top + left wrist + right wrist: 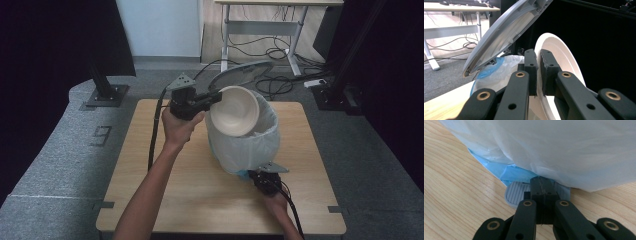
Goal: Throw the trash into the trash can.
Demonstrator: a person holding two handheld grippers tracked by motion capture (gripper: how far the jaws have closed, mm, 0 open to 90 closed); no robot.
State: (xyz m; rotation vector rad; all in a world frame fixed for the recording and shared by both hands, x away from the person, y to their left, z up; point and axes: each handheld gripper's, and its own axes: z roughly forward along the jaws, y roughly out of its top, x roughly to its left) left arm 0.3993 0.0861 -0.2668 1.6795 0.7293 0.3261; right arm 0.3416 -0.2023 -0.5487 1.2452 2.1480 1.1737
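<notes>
A bin lined with a white bag point(245, 145) stands mid-table with its grey lid point(245, 70) raised. My left gripper point(215, 97) is shut on the rim of a white bowl point(235, 110), holding it tilted on edge over the bin's mouth. In the left gripper view the jaws pinch the bowl point(559, 50) just below the lid point(506, 30). My right gripper point(255, 176) is at the bin's front base. Its jaws are shut together with the tips on the grey ribbed pedal point(515, 192), under the bag point(549, 145) and a blue edge point(509, 171).
The wooden table point(165, 190) has bare room left of and in front of the bin. Black stand bases point(105, 95) sit on the grey floor at both far corners. A desk point(265, 30) with loose cables stands behind.
</notes>
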